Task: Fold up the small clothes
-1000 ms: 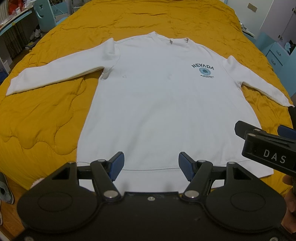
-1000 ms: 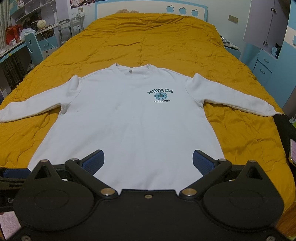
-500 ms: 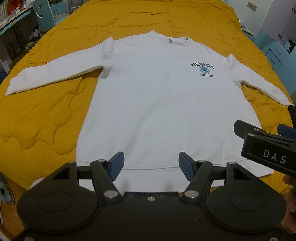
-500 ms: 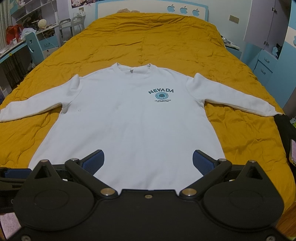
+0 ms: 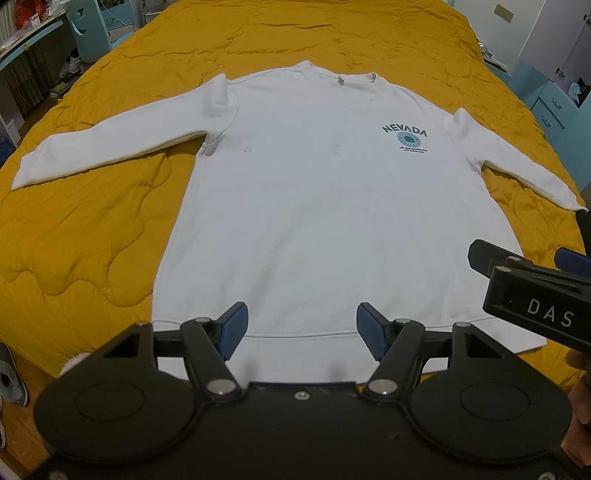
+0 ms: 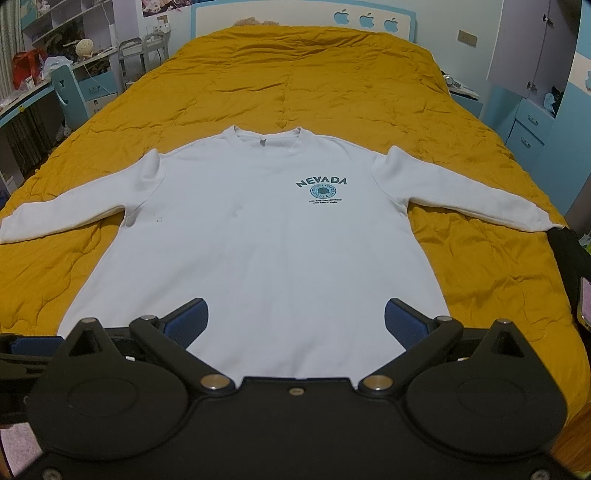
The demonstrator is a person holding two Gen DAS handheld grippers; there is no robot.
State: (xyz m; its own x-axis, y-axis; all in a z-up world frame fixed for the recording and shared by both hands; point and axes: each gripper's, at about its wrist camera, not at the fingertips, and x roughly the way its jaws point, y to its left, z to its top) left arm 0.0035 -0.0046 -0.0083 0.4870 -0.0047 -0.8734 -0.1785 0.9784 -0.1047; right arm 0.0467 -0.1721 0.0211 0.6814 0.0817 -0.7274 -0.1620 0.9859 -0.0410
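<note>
A white sweatshirt [image 5: 325, 206] lies flat and face up on the mustard-yellow quilt [image 5: 92, 229] of a bed, filling the middle of both views, with its neckline toward the top of the frame and its hem at the bottom, nearest the cameras. Both sleeves are spread out to the sides: the left sleeve [image 5: 110, 144] runs toward the left edge of the frame, the right sleeve [image 5: 517, 166] toward the right edge, where its cuff ends beside a dark object that is too cut off to identify. A dark teal print [image 6: 322, 190] reading NEVADA over a round emblem sits right of centre on the chest. In the left wrist view, the left tool [image 5: 301, 326] sits at the bottom centre of the frame, its blue-padded fingers [image 5: 232, 326] spread apart with nothing between them, over the hem band of the sweatshirt; whether they touch the cloth cannot be told. The right tool [image 5: 532, 291] enters that view at the right edge, low, marked DAS, near the hem's right corner. In the right wrist view, the right tool [image 6: 295, 321] is likewise released, its pads wide apart and empty, at the bottom of the frame over the lower body of the sweatshirt. A white and blue headboard [image 6: 303, 18] with apple shapes stands at the top of that frame, and blue drawers [image 6: 528, 133] are at the upper right.
</note>
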